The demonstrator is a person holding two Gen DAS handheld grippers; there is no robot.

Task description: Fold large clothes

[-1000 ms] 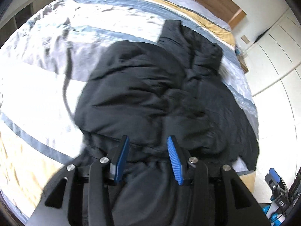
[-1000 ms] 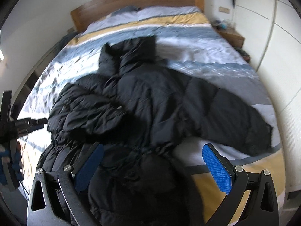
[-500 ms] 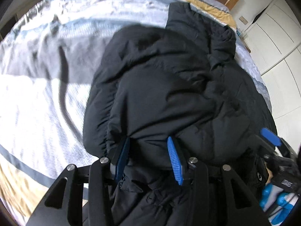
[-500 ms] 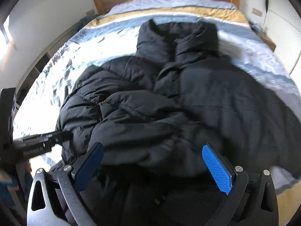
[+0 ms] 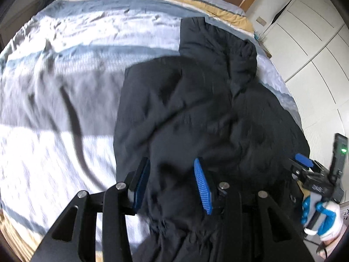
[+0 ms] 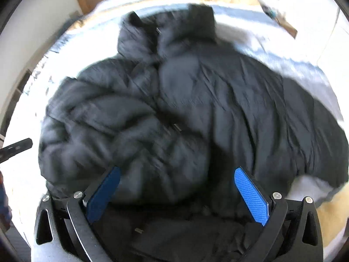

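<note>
1. The black puffer jacket point(image 6: 185, 113) sprawls across the striped bed point(image 5: 54, 91), collar toward the headboard, one sleeve bunched over its front.
2. The left gripper point(image 5: 172, 181) has padded fabric bulging between its part-closed jaws; whether it is truly pinching is hard to tell.
3. The right gripper point(image 6: 176, 194) hovers spread wide over the hem, holding nothing.
4. The jacket looks soft, bulky, springy and slick, so a thick seam or cuff should be the surer hold.
</note>
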